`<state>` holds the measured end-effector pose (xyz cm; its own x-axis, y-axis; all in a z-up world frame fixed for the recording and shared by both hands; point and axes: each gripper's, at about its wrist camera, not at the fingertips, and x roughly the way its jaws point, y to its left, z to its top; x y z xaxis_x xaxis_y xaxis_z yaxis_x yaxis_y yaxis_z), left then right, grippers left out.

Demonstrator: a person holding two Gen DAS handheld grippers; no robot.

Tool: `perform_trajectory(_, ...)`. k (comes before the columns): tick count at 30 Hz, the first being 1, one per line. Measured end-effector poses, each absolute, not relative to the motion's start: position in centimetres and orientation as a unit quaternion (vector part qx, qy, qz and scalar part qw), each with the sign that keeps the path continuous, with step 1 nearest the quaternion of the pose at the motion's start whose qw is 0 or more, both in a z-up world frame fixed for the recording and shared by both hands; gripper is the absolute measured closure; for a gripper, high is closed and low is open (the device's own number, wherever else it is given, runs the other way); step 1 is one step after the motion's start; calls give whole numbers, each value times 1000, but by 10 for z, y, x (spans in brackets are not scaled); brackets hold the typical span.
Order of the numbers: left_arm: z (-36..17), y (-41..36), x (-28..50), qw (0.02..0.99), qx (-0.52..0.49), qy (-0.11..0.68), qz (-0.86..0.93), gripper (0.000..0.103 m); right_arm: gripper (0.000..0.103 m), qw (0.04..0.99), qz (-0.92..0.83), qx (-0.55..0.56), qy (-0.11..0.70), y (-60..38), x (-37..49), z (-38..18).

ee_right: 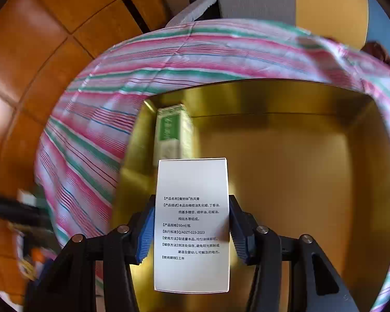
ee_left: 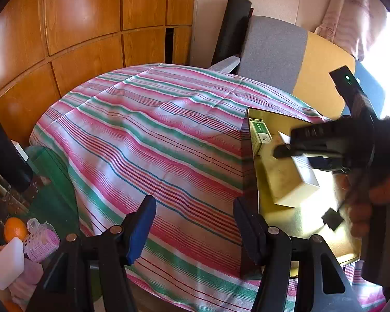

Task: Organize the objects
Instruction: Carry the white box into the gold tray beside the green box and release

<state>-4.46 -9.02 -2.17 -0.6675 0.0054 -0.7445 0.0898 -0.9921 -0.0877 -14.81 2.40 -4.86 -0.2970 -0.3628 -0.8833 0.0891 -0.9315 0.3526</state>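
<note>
Left wrist view: left gripper (ee_left: 195, 223) is held over the striped tablecloth (ee_left: 143, 135), fingers (ee_left: 140, 223) spread apart, nothing between them. Gold-lined box (ee_left: 280, 223) is seen on the surface at right. 1 green-and-white carton (ee_left: 260, 135) is lying inside it against the far-left wall. Right gripper (ee_left: 280, 153) is seen from the side over the box, clamped on a white carton (ee_left: 293, 182); whether the carton touches the box floor cannot be told. An orange (ee_left: 15, 228), a white block (ee_left: 7, 262) and pink hair rollers (ee_left: 43, 241) are grouped at lower left.

Right wrist view: right gripper (ee_right: 192, 228) fingers (ee_right: 145, 231) are closed on the white carton (ee_right: 192, 223), printed text side facing the camera. It is held over the gold-lined box (ee_right: 299, 171), just in front of the green-and-white carton (ee_right: 171, 132).
</note>
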Motion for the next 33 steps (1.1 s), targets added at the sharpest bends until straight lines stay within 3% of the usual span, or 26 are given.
perform_trajectory(2,-22,-91,-45,23,407,60,-911,41,48,174,-774,586,-164,21,-150,-53)
perform_trajectory(6,-23,-90,-43,22,409,60,-910,40,38,191,-775,575,-177,21,-143,-52)
perform_trajectory(11,-19,-86,-42,23,403,55,-913,40,37,196,-781,564,-185,30,-131,-45)
perform_trajectory(27,-1,-57,-27,-4,371,20,-928,35,35,153,-879,451,-28,71,-39,0)
perform_trajectory(33,4,-41,-18,-23,358,2,-934,26,31,124,-904,410,9,98,-8,16)
